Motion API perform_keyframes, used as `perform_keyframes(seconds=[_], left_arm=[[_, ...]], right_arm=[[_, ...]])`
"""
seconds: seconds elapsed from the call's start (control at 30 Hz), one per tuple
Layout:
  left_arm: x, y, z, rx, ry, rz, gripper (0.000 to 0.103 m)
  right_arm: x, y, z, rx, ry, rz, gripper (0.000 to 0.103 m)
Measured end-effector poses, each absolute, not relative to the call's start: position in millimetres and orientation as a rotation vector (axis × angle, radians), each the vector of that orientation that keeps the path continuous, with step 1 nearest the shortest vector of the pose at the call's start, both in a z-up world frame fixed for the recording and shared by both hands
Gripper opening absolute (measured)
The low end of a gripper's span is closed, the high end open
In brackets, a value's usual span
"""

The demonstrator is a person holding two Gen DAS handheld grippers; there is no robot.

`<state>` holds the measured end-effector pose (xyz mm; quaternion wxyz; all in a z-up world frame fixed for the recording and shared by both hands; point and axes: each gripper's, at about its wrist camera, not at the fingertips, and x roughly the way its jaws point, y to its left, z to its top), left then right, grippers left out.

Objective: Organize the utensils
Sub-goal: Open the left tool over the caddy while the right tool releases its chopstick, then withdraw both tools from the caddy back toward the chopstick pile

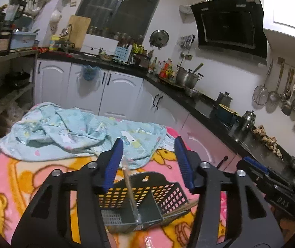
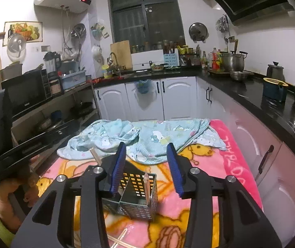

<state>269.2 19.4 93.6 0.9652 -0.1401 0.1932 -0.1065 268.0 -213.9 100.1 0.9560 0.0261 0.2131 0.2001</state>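
A black perforated utensil holder (image 1: 168,194) (image 2: 135,208) with compartments stands on a pink cartoon blanket (image 1: 23,177) (image 2: 205,177). One thin pale chopstick (image 1: 129,188) (image 2: 146,186) stands tilted inside it. Wooden chopstick ends (image 1: 186,205) stick out at the holder's right side. My left gripper (image 1: 148,144) hovers just above the holder, open, with the chopstick rising between its blue pads and touching neither. My right gripper (image 2: 146,147) is also open over the holder, with nothing held. Another wooden chopstick tip (image 2: 95,155) shows behind its left finger. Loose chopsticks (image 2: 120,239) lie on the blanket.
A crumpled light blue cloth (image 1: 64,130) (image 2: 151,138) lies on the blanket beyond the holder. The black kitchen counter (image 1: 250,142) (image 2: 250,95) with pots runs along the right. In the right wrist view the left gripper's body (image 2: 23,150) and a hand (image 2: 13,186) are close on the left.
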Motion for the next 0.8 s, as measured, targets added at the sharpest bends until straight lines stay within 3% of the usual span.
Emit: perform_keyframes(seconds=[0.07, 0.13, 0.23, 0.53, 0.8], left_arm=[[260.2, 23.1, 96.7, -0.28, 0.376, -0.212, 0.069], [251.1, 27.4, 99.1, -0.281, 0.363, -0.195, 0.083], [238.6, 32.6, 101.4, -0.29, 0.35, -0.199, 0.093], [205.2, 39.3, 98.6, -0.294, 0.358, -0.191, 0.093], [179.1, 44.0, 81.6, -0.298, 0.392, -0.194, 0.093]], right_arm=[[262.4, -219.1, 103.2, 0.065, 0.417, 0.406, 0.051], [256.5, -225.5, 106.4, 0.076, 0.398, 0.4, 0.058], [247.0, -232.1, 110.6, 0.085, 0.376, 0.397, 0.066], [213.0, -239.2, 121.3, 0.064, 0.323, 0.391, 0.08], [188.6, -238.1, 119.5, 0.051, 0.323, 0.407, 0.082]])
